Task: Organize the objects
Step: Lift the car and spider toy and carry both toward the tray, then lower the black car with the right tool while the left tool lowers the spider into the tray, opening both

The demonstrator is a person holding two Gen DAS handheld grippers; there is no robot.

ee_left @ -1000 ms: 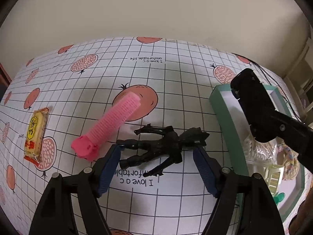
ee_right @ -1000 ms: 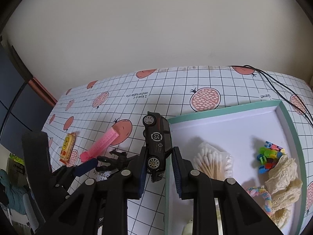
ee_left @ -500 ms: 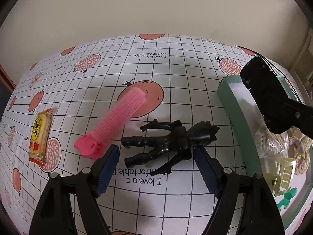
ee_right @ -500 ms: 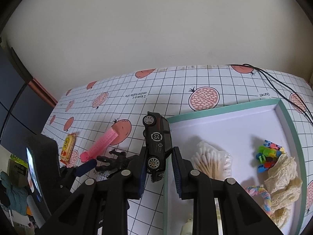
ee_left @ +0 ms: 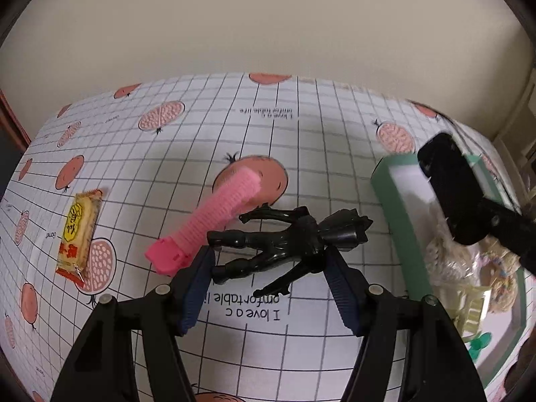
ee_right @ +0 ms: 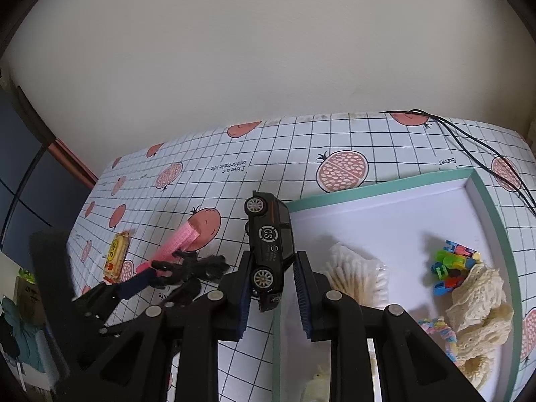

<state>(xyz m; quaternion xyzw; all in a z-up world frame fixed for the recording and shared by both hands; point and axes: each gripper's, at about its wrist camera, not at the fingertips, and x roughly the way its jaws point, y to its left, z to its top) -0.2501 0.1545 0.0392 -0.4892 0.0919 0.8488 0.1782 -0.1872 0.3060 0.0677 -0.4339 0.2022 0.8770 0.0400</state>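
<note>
A black action figure [ee_left: 288, 244] lies on the grid-patterned tablecloth [ee_left: 301, 140]. My left gripper [ee_left: 269, 251] has its blue pads closed against the figure's legs and shoulder. A pink hair roller [ee_left: 214, 221] lies just left of the figure, touching its hand. My right gripper [ee_right: 271, 274] is shut on a black toy car [ee_right: 271, 234], held nose-up over the left rim of the teal tray [ee_right: 385, 187]. In the right wrist view the figure [ee_right: 194, 268] and the left gripper [ee_right: 140, 281] look blurred.
The tray holds a bag of cotton swabs [ee_right: 355, 274], coloured blocks [ee_right: 452, 264], beige lace [ee_right: 479, 308] and a pastel rope. A yellow snack packet [ee_left: 78, 231] lies far left. A black cable [ee_right: 469, 140] runs behind the tray, and a wall stands behind the table.
My left gripper's jaws have narrowed onto the black figure, which now sits closer between them. The right gripper with the car has stayed by the tray's left rim.
</note>
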